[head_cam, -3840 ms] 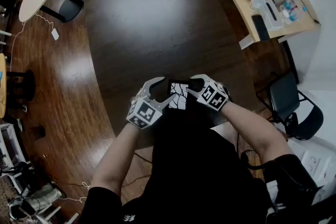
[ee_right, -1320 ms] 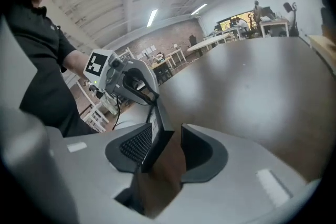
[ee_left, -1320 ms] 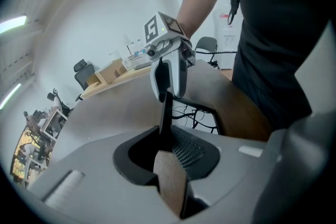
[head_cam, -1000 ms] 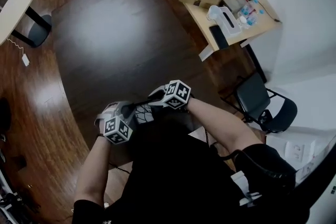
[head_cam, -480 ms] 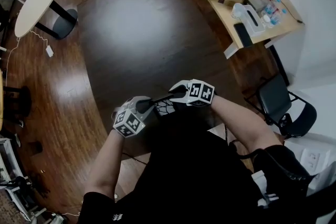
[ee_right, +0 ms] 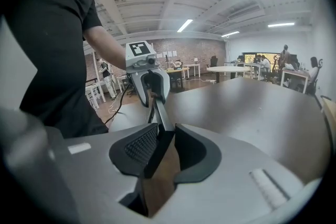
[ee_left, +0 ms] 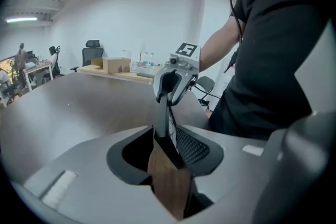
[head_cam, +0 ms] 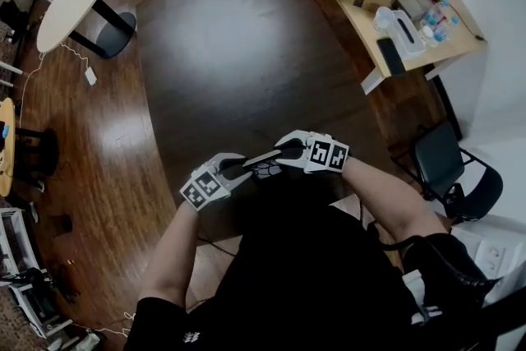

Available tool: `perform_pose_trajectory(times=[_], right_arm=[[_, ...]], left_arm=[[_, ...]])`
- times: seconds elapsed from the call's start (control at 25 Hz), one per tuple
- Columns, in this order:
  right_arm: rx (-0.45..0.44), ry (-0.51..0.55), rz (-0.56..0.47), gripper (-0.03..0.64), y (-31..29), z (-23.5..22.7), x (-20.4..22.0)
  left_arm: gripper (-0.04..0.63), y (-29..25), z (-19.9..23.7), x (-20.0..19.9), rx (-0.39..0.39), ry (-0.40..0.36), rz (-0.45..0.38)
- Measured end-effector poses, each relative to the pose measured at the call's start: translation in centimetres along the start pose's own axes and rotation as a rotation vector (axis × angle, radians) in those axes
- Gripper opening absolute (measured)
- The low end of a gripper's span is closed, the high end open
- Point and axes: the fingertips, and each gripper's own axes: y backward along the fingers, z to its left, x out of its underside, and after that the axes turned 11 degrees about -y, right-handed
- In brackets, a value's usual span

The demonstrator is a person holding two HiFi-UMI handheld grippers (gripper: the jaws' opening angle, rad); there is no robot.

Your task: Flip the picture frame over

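I hold the picture frame (head_cam: 261, 160) edge-on, just above the near edge of the dark table (head_cam: 230, 53). My left gripper (head_cam: 230, 168) grips its left end and my right gripper (head_cam: 288, 150) its right end. In the left gripper view the frame (ee_left: 169, 113) stands upright between the left gripper's (ee_left: 168, 139) pads, wooden back showing; these jaws have just been opening with the frame still between them. The right gripper (ee_left: 170, 84) clamps the far end. In the right gripper view the frame (ee_right: 157, 107) sits in the right gripper (ee_right: 160, 139), with the left gripper (ee_right: 149, 84) beyond.
A tan desk (head_cam: 386, 20) at the upper right carries a cardboard box, a tissue box and bottles. A black chair (head_cam: 448, 168) stands to the right of me. A round white table (head_cam: 74, 0) is at the upper left on the wooden floor.
The frame showed its patterned face lying nearly flat; both grippers have rolled and risen a little, and it now stands on edge between them.
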Motion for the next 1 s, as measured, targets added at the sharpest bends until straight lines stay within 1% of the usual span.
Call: perform_pose_trajectory(times=[0.16,0.2,0.24,0.4,0.6,0.76,0.84,1.0], right_arm=[[-0.005,0.02,-0.002,0.104,0.0,0.6,0.1],[-0.005,0.023,-0.001,0.104,0.0,0.7,0.1],[-0.002,0.025,0.002,0.104,0.1,0.6,0.1],[0.017,0.033,0.009,0.101,-0.2,0.1,-0.4],[0.059,0.095,0.032,0.094,-0.4,-2.0,-2.0],[0.124,0.127,0.038,0.094,-0.2,-4.0,-3.2],[0.162,0.132,0.04,0.097,-0.1,-5.2,-3.8],[0.204,0.135,0.045,0.098,-0.4,-6.6,-4.3]], left_arm=[[0.133,-0.5,-0.5,0.5,-0.011,0.006,0.004],[0.123,-0.5,-0.5,0.4,-0.014,0.005,0.001],[0.096,-0.6,-0.5,0.3,-0.016,0.005,-0.002],[0.085,-0.3,0.3,0.3,-0.019,0.002,0.004],[0.071,0.5,2.8,-0.3,-0.093,-0.074,0.042],[0.071,0.4,5.1,-0.6,-0.163,-0.151,0.084],[0.071,0.4,6.3,-0.4,-0.195,-0.176,0.097],[0.071,0.3,7.7,-0.3,-0.223,-0.221,0.136]])
